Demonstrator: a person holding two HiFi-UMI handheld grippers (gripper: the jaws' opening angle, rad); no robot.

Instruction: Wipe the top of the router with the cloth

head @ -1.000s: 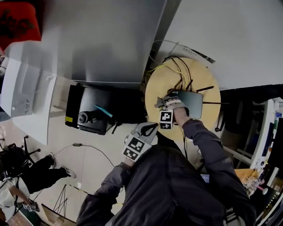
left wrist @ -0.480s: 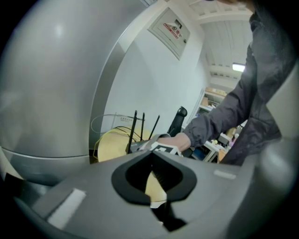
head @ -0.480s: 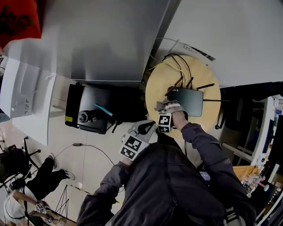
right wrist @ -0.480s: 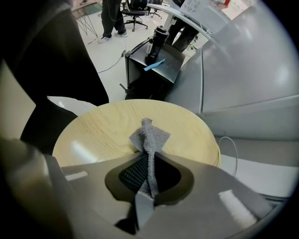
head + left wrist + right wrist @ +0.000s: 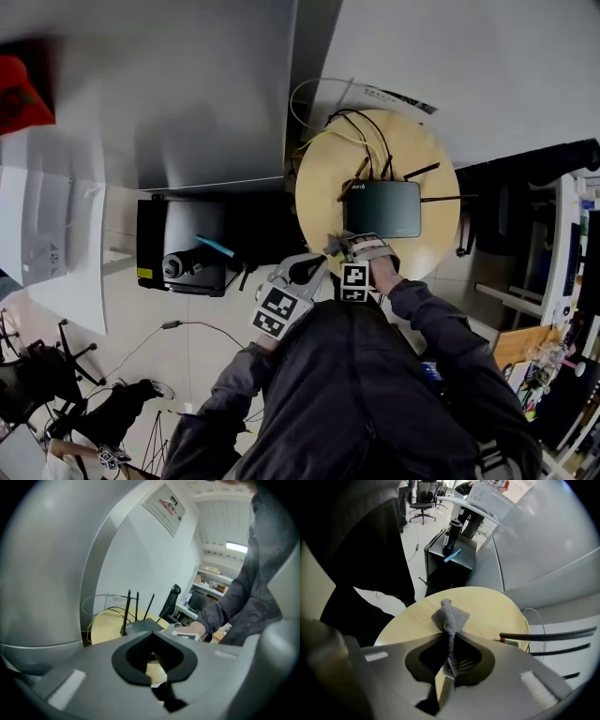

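Near router (image 5: 382, 208), R gripper (image 5: 451, 635) clamping cloth (image 5: 450, 616), L gripper (image 5: 153, 634) jaws closed, empty

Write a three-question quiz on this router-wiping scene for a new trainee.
1. Multiple choice: the router stands on A) a round wooden table, B) a cardboard box, C) a metal shelf.
2. True or false: the left gripper is holding the cloth.
3. Fill in: the right gripper has its jaws shut on the ___.
Key: 1 A. 2 False: the left gripper's jaws are shut on nothing. 3 cloth.
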